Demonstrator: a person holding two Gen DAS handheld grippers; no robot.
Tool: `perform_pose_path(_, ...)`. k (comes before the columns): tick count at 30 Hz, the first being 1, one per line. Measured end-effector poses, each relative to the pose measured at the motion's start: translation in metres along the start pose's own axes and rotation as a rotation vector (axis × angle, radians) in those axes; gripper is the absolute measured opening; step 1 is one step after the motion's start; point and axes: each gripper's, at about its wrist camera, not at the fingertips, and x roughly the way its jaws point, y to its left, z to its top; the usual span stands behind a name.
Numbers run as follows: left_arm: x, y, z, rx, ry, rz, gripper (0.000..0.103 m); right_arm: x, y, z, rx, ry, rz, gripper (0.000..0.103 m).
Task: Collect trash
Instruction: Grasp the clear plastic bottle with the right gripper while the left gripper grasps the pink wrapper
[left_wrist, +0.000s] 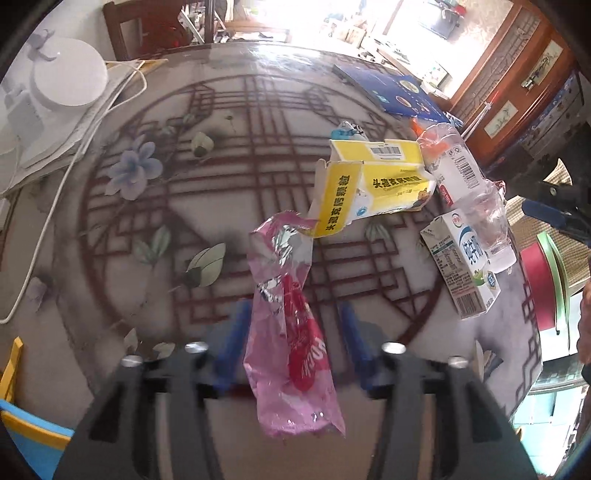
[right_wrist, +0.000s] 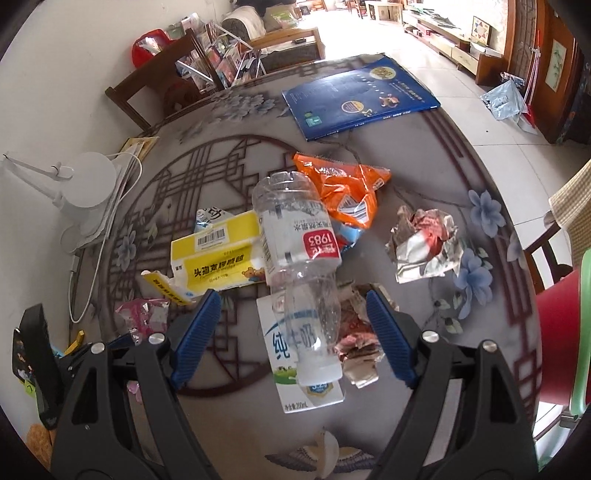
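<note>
We work over a round table with a lattice and flower print, and the trash lies in a loose heap towards its right side. Largest there is the clear plastic water bottle, lying across the white milk carton, with the torn yellow medicine box to its left and an orange snack bag on its far side. A crumpled foil wrapper sits apart to the right, and a smaller crushed wrapper lies just beside the bottle's cap end.

The right gripper stands spread, its blue pads either side of the bottle's lower half but not pressing on it. We judge the bottle to be the next pick here; it is thin and slippery, so we would close on the ribbed waist rather than the cap, and lift straight so the carton below is not dragged.

The left gripper has the pink foil wrapper between its fingers, which are part open; the wrapper's top reaches towards the yellow box's flap. We cannot see either pad pressing it. We would shut fully on it before moving off.
</note>
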Motion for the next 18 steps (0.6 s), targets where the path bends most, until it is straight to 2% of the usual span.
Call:
perform_pose_path(8,0.024,0.002,-0.002,-0.033,0.061,-0.014,0.051,0.010,-0.008,0.003,0.017,0.033,-0.021,0.082)
perform_pose_path(11,0.032,0.005,-0.001,-0.050,0.089,-0.026,0.041,0.015,-0.009,0.006,0.020,0.043,-0.025,0.083)
perform_pose_path(13,0.030,0.007,0.002,-0.057,0.078,-0.028,0.026,0.020,-0.010,0.009,0.018,0.050,-0.026,0.083)
perform_pose_path(14,0.029,0.008,0.004,-0.062,0.071,-0.026,0.023,0.023,-0.010,0.011,0.018,0.054,-0.026,0.083)
perform_pose_path(18,0.016,0.011,0.014,-0.074,0.022,-0.011,0.022,0.034,-0.013,0.017,0.039,0.067,-0.009,0.083)
